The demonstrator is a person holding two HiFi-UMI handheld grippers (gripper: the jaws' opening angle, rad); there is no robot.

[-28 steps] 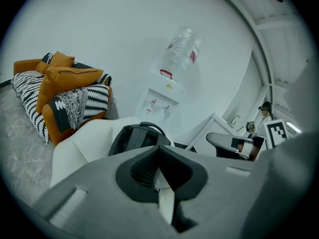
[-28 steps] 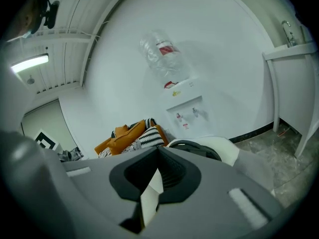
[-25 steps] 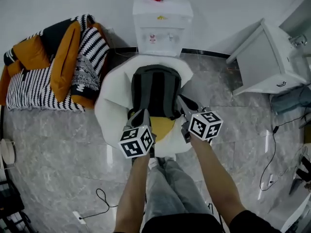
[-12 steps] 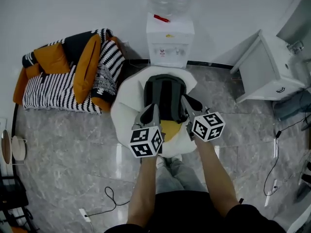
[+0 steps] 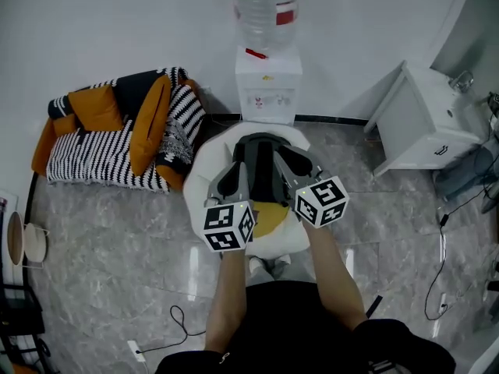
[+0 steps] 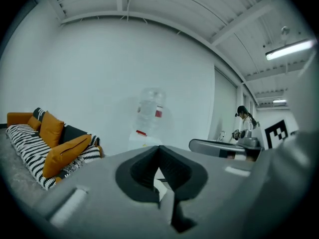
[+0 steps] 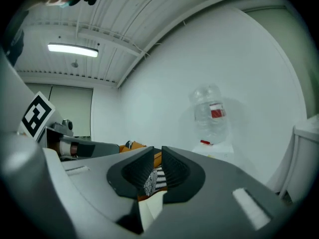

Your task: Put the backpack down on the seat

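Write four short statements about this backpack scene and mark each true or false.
1. The backpack lies on the white seat. True.
2. The left tool clamps a backpack strap. False: it is shut with nothing in it.
3. The right tool grips the backpack. False: its jaws have just been opening, and nothing is between them.
4. A water dispenser stands against the wall beyond the seat. True.
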